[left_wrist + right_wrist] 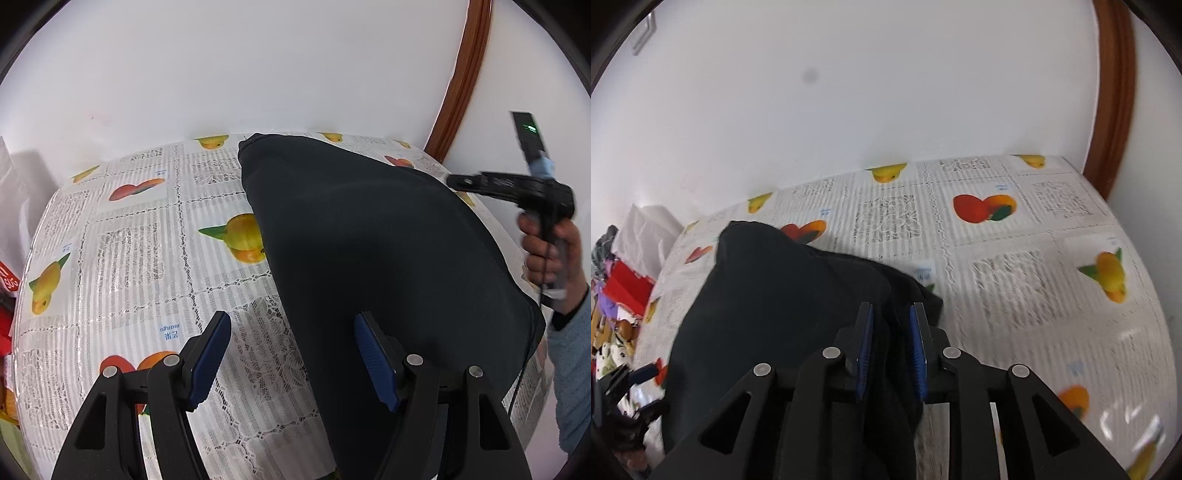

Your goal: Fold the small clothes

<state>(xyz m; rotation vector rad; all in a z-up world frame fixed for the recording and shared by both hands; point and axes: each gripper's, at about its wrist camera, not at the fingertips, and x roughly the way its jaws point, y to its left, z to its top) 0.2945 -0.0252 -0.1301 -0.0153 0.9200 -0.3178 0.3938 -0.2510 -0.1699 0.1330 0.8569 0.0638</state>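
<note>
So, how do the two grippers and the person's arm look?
Both the left gripper and the right gripper are black, with ribbed blue pads and round silver pins. The right hand is bare, with a light blue knitted sleeve.

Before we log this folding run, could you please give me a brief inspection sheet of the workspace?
Surface: fruit-print tablecloth on the table.
Job's things: dark garment spread on the cloth.
Clutter: colourful fabric pile beyond the table's left end.
Grippers: left hand-held gripper open over the garment's edge; right hand-held gripper nearly closed around a garment fold.
Cables: thin black cord below the right hand.
Surroundings: white wall, brown wooden frame.
</note>
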